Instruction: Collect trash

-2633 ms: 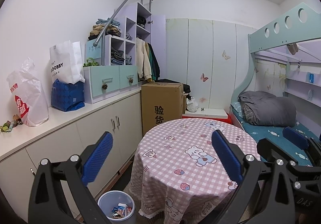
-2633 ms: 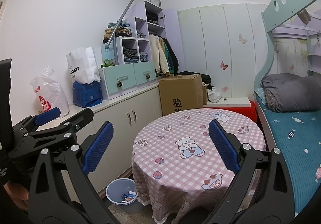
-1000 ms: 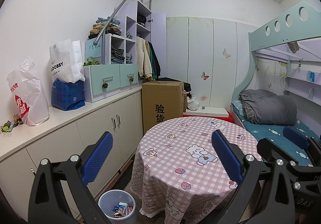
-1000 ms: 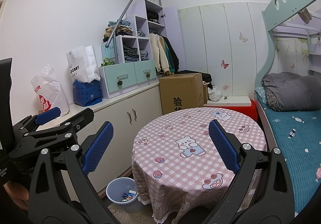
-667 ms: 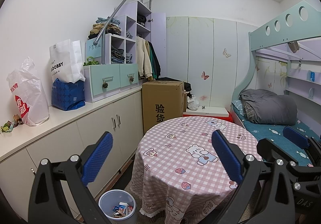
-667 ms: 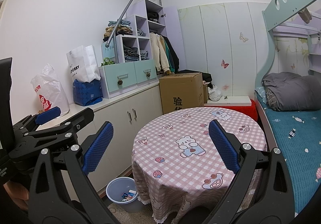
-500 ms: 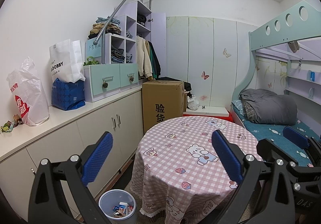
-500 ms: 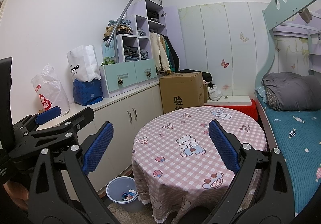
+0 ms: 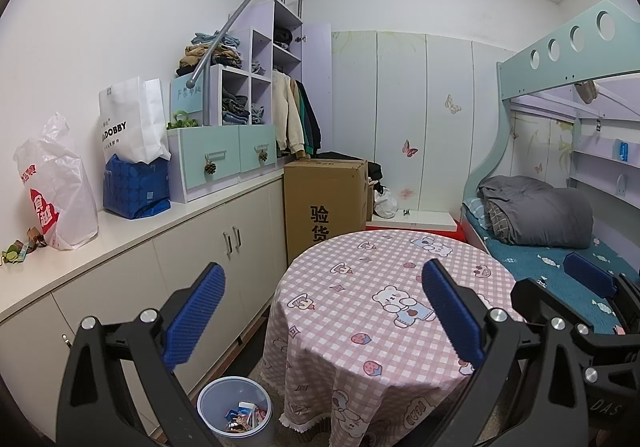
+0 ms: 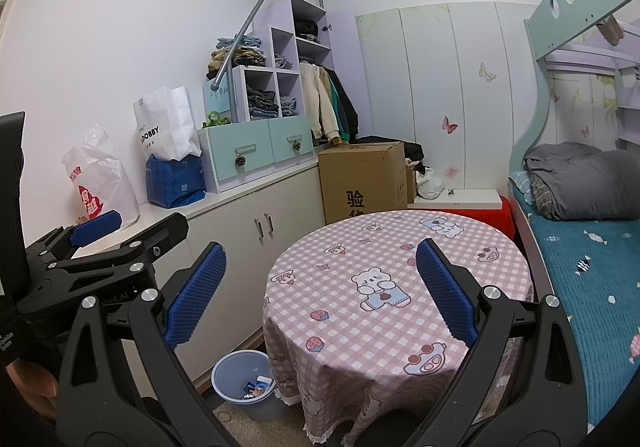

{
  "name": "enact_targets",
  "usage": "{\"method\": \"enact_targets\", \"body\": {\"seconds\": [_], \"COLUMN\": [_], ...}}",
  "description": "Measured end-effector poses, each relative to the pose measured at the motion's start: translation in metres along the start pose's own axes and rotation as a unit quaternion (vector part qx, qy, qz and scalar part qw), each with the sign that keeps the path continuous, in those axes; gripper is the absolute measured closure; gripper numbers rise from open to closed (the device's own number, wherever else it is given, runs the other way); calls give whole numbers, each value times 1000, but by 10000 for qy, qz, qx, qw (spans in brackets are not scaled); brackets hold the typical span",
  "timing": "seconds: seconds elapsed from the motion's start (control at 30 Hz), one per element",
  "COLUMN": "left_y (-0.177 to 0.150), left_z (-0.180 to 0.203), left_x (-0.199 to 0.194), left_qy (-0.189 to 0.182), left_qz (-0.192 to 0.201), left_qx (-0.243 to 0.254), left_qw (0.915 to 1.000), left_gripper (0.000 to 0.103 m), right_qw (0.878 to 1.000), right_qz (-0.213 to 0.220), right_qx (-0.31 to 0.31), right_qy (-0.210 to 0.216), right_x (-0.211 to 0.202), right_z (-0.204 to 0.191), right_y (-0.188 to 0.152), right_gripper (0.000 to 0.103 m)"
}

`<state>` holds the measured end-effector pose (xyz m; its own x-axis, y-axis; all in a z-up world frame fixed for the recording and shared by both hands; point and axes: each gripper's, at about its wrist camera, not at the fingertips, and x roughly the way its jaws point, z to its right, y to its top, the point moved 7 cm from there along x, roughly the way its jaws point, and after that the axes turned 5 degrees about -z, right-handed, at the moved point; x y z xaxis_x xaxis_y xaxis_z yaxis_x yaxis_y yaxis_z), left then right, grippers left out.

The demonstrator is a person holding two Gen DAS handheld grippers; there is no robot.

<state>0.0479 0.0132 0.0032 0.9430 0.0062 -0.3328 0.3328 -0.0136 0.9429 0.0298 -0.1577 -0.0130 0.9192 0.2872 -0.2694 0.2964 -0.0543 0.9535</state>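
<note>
A pale blue waste bin (image 9: 234, 411) stands on the floor left of the round table (image 9: 384, 311), with wrappers inside; it also shows in the right wrist view (image 10: 244, 383). The table top, with a pink checked cloth (image 10: 384, 287), carries no loose items. My left gripper (image 9: 320, 311) is open and empty, held above the table's near left edge. My right gripper (image 10: 320, 295) is open and empty, beside it to the right. The left gripper also shows in the right wrist view (image 10: 100, 243).
A long white cabinet counter (image 9: 120, 231) runs along the left wall with a white plastic bag (image 9: 52, 187), a blue bag (image 9: 136, 187), and small wrappers (image 9: 20, 247). A cardboard box (image 9: 324, 203) stands behind the table. A bunk bed (image 9: 560, 231) is at the right.
</note>
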Motion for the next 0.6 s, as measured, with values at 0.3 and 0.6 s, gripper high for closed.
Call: {"method": "enact_targets", "body": {"seconds": [0.3, 0.6], "left_y": [-3, -5], "left_z": [-4, -5], "left_x": [1, 3], "left_qy": [2, 11], "left_qz": [-31, -54], "left_qx": [12, 19], "left_qw": [10000, 10000], "left_gripper": [6, 6], "right_qw": [10000, 10000], "right_qz": [-35, -69], "right_qx": [4, 3], "right_qy": [17, 30], "right_x": [2, 5], "right_z": [2, 4], "right_y": [-6, -10], "right_gripper": [9, 9]}}
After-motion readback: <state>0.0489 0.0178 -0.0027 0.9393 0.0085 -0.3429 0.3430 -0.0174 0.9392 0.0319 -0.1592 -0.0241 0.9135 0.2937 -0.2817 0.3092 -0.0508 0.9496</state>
